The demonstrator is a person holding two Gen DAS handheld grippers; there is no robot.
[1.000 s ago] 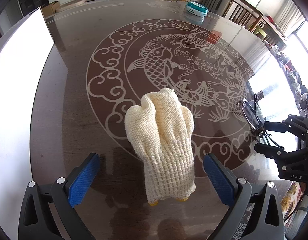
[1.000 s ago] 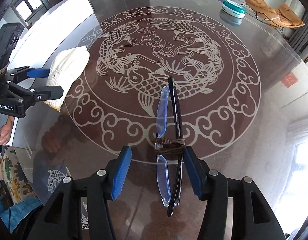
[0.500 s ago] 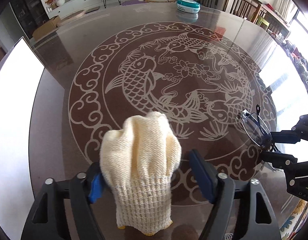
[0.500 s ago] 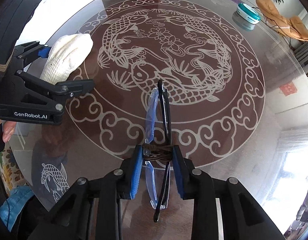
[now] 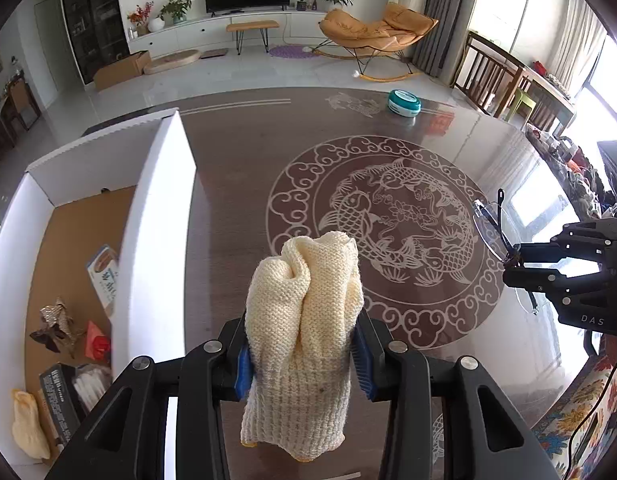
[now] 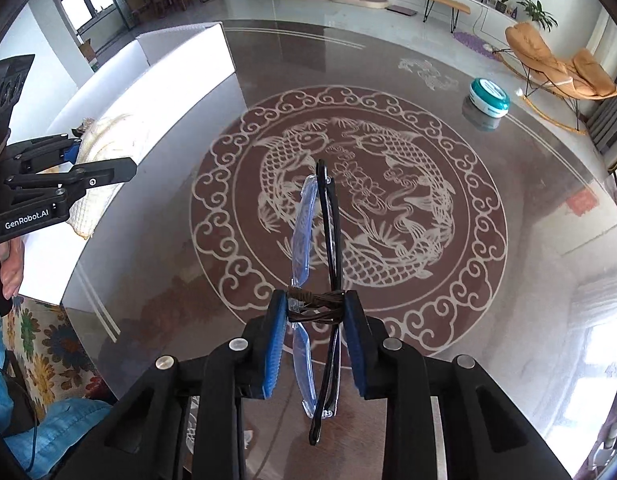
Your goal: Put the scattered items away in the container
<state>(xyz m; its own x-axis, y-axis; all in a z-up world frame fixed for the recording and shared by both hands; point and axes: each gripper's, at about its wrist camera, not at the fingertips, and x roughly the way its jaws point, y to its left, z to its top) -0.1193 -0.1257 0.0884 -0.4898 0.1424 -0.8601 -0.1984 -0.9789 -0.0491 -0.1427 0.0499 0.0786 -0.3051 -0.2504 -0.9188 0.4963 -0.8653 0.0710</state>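
A cream knitted glove (image 5: 304, 312) hangs bunched between the blue pads of my left gripper (image 5: 301, 360), above the dark table. The jaws are still closing and the pads press into the glove's sides. My right gripper (image 6: 315, 320) is shut on folded glasses (image 6: 316, 240) with a brown cord wound round them, also off the table. The white cardboard box (image 5: 156, 208) stands open at the left, holding several items. In the right wrist view the box (image 6: 180, 64) is at the far left, behind the left gripper (image 6: 104, 160) and glove (image 6: 96, 148). The right gripper (image 5: 508, 264) with the glasses (image 5: 488, 220) shows at right.
A teal round tin (image 5: 404, 101) sits at the far edge of the round fish-patterned table (image 5: 236, 160). Inside the box lie a tissue pack (image 5: 104, 276), a black packet (image 5: 64, 392), a red wrapper (image 5: 98, 344) and another cream glove (image 5: 26, 424). A person's hand (image 6: 8, 276) grips the left handle.
Both grippers have closed on their items, the left on the glove and the right on the glasses, and lifted them off the table. The box has come into the left view.
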